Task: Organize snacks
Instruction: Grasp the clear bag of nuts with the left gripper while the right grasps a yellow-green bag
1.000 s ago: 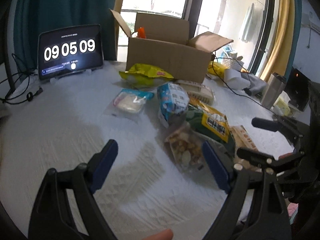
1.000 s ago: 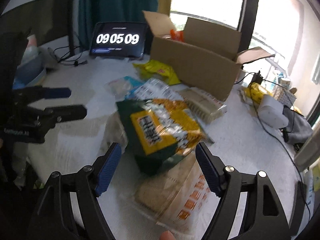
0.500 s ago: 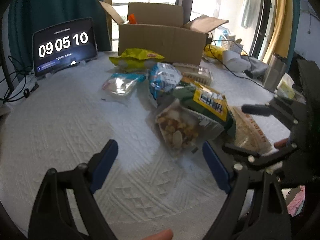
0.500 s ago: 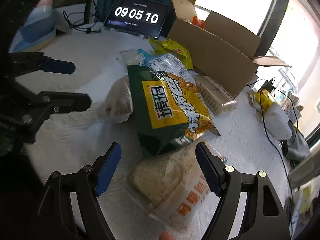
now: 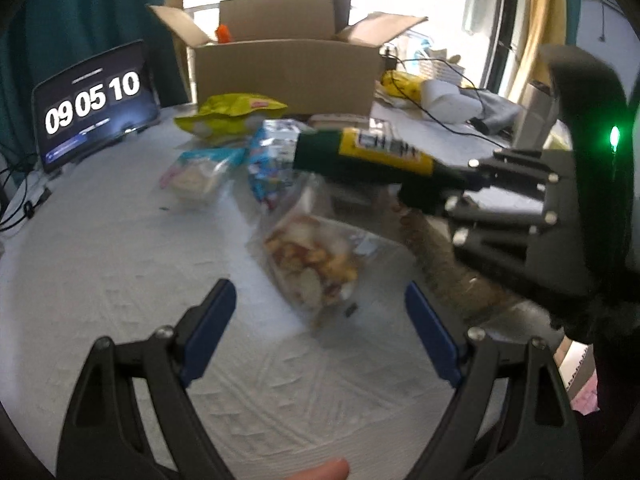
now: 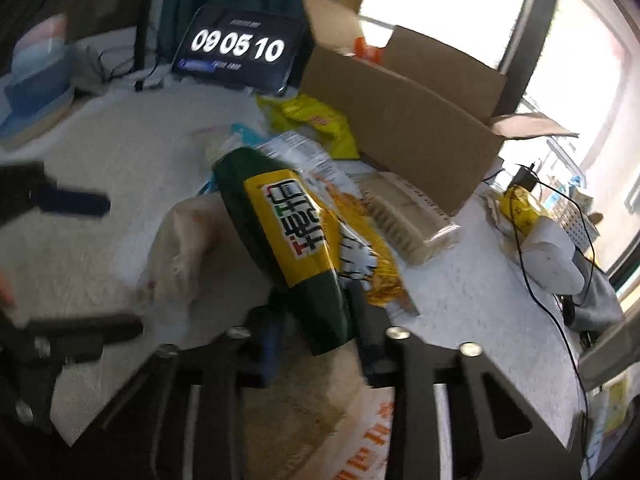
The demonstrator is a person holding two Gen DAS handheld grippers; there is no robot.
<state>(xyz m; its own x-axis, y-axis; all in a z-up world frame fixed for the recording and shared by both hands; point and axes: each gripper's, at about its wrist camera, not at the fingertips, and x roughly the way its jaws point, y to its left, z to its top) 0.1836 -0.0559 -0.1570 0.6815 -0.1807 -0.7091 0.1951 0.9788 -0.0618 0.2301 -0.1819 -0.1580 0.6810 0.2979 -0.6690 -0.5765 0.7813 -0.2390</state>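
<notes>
Green-and-yellow snack bag (image 6: pixel 292 240) pinched in my right gripper (image 6: pixel 316 344), label too blurry to read.
Left gripper (image 5: pixel 320 336) wide open, empty; tablet clock (image 5: pixel 94 98) reads 09 05 10.

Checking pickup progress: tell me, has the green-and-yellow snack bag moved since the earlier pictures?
Yes. The green-and-yellow snack bag is lifted off the pile, clamped by the right gripper, now level with the brown cardboard box's base instead of lying flat.

Green-and-yellow snack bag (image 6: pixel 288 240): clamped at its lower end, lifted, tilted over the pile. Clear bag of mixed pieces (image 5: pixel 312 260): flat on table. Blue-white packet (image 5: pixel 272 160), clear packet with pale contents (image 5: pixel 200 172), yellow chip bag (image 5: pixel 228 118): lying before the open cardboard box (image 5: pixel 288 72). Cracker pack (image 6: pixel 408 220): beside the box.
</notes>
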